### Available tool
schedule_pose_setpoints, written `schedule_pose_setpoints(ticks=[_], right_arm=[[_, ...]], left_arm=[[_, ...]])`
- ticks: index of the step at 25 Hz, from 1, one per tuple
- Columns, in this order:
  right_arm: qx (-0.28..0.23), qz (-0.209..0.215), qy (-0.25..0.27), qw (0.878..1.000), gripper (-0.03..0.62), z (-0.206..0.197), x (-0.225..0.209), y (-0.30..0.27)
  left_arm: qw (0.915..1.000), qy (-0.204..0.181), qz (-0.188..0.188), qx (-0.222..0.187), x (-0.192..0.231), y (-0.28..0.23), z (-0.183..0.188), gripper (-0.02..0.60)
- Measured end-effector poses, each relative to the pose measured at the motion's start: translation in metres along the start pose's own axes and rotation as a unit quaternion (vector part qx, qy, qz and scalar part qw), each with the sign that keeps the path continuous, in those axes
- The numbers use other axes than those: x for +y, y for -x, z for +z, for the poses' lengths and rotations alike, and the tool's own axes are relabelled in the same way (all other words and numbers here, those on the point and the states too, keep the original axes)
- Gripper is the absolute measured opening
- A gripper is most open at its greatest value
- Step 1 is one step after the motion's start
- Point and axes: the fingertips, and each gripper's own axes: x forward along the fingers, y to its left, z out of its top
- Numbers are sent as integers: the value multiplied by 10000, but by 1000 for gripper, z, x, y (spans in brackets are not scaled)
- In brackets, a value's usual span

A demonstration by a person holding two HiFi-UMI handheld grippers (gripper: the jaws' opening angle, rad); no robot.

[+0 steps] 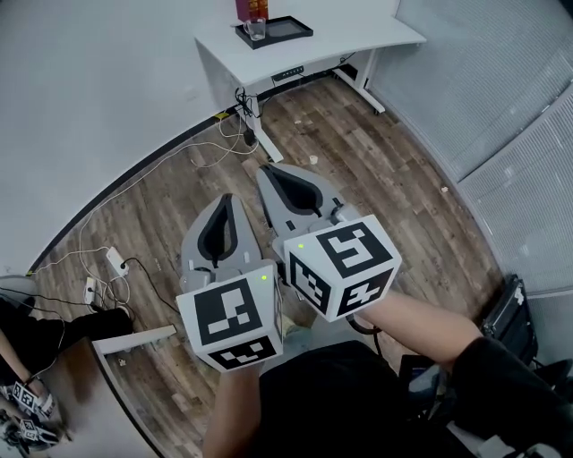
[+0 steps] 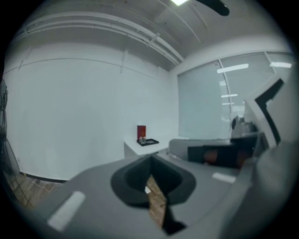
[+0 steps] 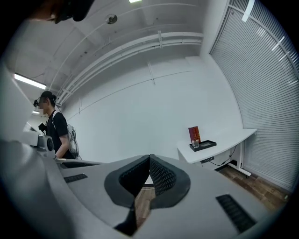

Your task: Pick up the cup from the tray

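**Cup far ahead, both grippers empty**

Head view: wood-plank floor, with a white desk [image 1: 358, 40] at the far wall. The glass cup [image 1: 256, 29] stands at the left end of the black tray [image 1: 288, 28], beside a red box [image 1: 252, 8]. It is well apart from both grippers, straight ahead. The right gripper [image 1: 277, 179] sits slightly nearer than the left gripper [image 1: 226, 210].

Left gripper view: jaws together, nothing between them. The tray [image 2: 148, 142] is tiny above the tips.

Right gripper view: jaws closed and empty. The cup [image 3: 195, 144] lies right of the tips.

Likely the approach comes first.
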Motion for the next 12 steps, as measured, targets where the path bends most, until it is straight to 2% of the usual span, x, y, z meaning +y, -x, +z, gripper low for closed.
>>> schedule_pose_setpoints(ticks=[12], right_arm=[[4,-93,13,10000,12,5,-9,-6]], left_arm=[[9999,51,-91,-6,-2,-10,4,3]])
